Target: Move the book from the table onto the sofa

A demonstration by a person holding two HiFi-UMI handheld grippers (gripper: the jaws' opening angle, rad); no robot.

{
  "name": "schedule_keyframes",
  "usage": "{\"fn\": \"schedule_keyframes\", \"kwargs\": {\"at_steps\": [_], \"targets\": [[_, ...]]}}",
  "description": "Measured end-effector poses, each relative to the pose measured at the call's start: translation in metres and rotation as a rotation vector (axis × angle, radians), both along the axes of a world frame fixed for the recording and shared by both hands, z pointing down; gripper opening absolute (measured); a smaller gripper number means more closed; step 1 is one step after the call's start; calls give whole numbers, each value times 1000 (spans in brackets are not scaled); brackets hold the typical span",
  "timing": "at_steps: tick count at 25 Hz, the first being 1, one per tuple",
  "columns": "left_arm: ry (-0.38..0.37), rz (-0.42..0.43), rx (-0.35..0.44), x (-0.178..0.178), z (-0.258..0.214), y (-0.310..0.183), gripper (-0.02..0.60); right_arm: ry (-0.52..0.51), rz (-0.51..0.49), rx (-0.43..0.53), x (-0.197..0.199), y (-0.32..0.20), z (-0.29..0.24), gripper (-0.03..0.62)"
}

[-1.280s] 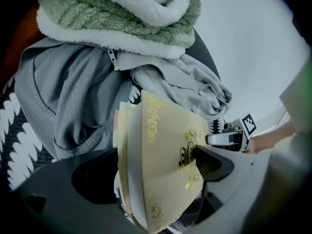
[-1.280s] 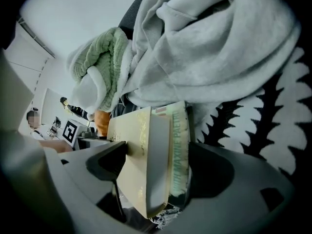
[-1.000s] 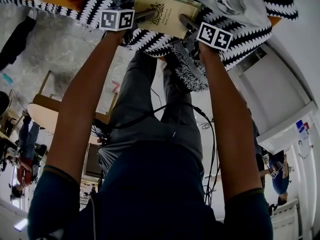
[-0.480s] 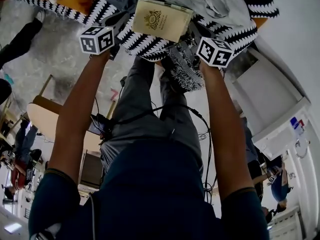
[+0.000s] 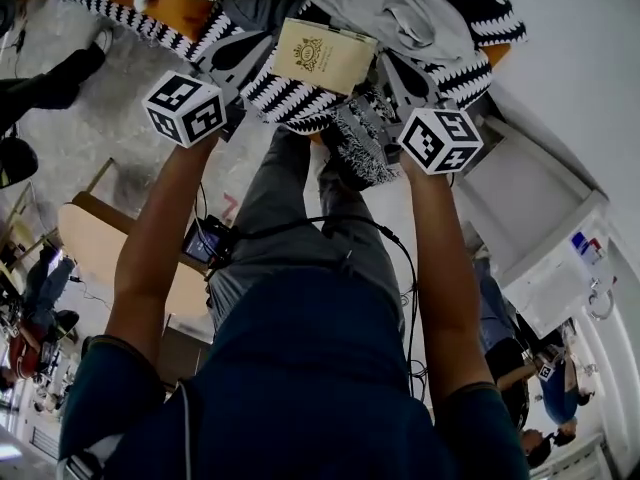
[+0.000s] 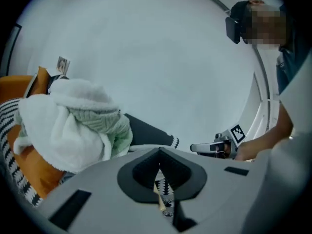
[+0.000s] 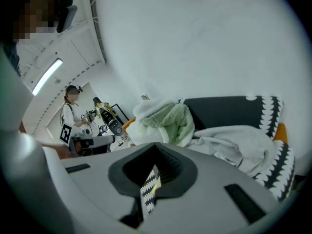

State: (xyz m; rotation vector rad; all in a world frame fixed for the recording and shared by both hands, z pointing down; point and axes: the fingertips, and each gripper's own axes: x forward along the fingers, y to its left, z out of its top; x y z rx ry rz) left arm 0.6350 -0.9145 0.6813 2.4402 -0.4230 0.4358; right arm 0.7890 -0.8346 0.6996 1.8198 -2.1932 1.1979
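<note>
White wall fills the background of both gripper views, and below it runs an orange sofa [image 5: 185, 13] draped with a black-and-white zigzag knitted blanket [image 5: 290, 98]. On that blanket the cream book with a gold crest on its cover [image 5: 323, 56] lies flat, cover up, with a rumpled pale grey garment [image 5: 385, 8] just beyond it. The book rests on the sofa untouched, between the two pairs of tongs as the head view frames them.

The left gripper [image 6: 159, 155] has its tongs pressed together with nothing pinched between them; only a sliver of the zigzag blanket shows through the gap behind them. Beyond its tongs sits a bundle of white fleece and pale green knit [image 6: 73, 126] on the sofa's end. The right gripper [image 7: 156, 147] is likewise closed and empty – its tongs meet, and the same patterned blanket peeks through the slit. Each gripper shows at the edge of the other's view, marker cube outward.

From the head view, both bare forearms reach towards the sofa from dark blue sleeves, and grey trousers [image 5: 300, 218] run between them with a black cable [image 5: 330, 223] looped across. A pale wooden tabletop [image 5: 90, 238] stands well apart at the left.
</note>
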Motion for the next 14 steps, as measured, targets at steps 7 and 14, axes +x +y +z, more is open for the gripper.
{"fn": "schedule_keyframes", "kwargs": {"at_steps": [7,14], "targets": [[66,21,111,8,-83,18,3,16,-10,139,1,13,-86,14],[94,-11,153,-2,-142,48,3,-4,-29,184,-9,52,-140,14]]}}
